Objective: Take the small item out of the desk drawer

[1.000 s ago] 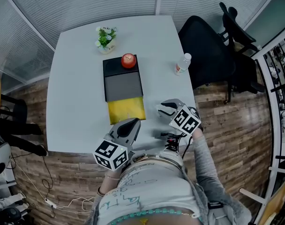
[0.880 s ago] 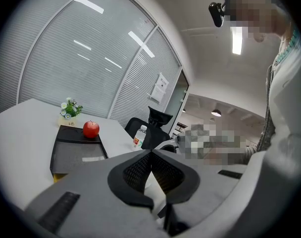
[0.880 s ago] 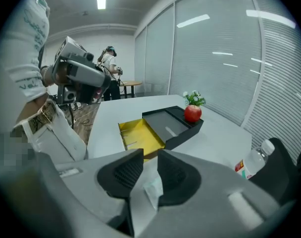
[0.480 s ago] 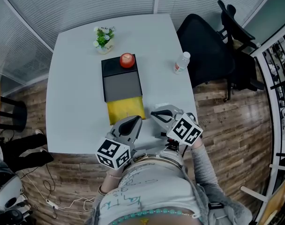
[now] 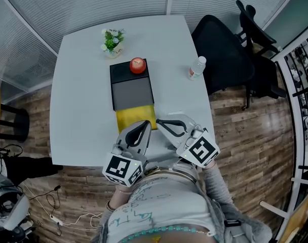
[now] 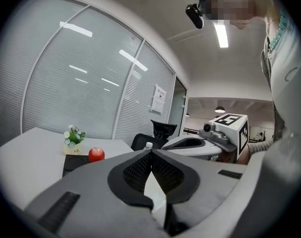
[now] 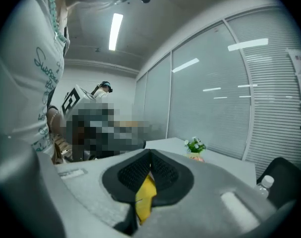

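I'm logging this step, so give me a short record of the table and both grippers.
table: white
box: black, apple on top
drawer: yellow, pulled out
plant: beyond box
bottle: right of box
left gripper: shut, empty
right gripper: shut; yellow shows in its gap, held or not unclear

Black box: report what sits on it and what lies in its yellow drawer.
A red apple sits at the far end of the black box. The visible part of the open yellow drawer shows no item; the left gripper covers its near end.
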